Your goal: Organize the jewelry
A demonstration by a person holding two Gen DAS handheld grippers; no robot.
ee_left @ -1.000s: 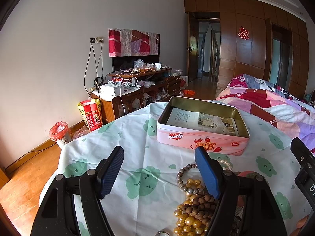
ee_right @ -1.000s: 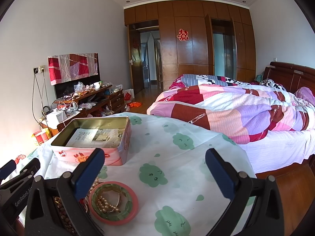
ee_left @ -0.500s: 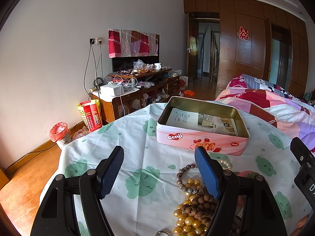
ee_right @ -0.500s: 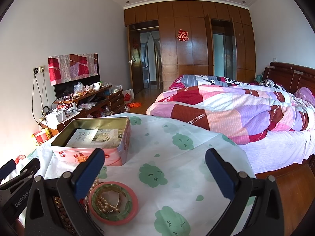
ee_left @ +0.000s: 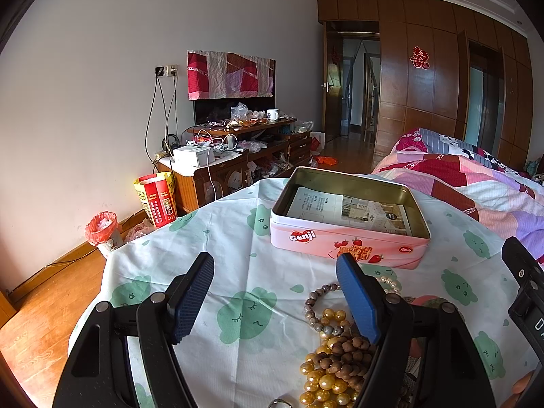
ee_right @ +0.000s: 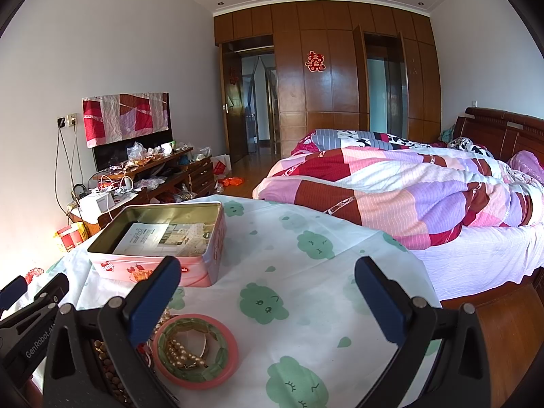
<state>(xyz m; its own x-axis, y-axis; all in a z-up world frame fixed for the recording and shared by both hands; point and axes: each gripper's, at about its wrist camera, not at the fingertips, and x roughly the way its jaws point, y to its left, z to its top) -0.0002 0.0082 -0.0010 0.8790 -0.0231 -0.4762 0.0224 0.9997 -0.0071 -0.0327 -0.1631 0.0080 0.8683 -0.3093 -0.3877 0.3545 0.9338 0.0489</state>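
A pink Genji tin [ee_left: 346,238] stands open on the table, with a printed paper in its bottom; it also shows in the right wrist view [ee_right: 159,258]. A heap of bead bracelets [ee_left: 335,357], gold, brown and grey, lies in front of it by my left gripper's right finger. A pink bangle [ee_right: 195,350] with a green bangle and pearls inside lies by my right gripper's left finger. My left gripper [ee_left: 275,295] is open and empty above the cloth. My right gripper [ee_right: 265,297] is open and empty.
The table wears a white cloth with green cloud faces [ee_right: 265,302]. A bed with a patchwork quilt [ee_right: 408,197] stands close on the right. A cluttered wooden TV cabinet [ee_left: 238,156] and a red waste bin [ee_left: 102,229] stand on the left by the wall.
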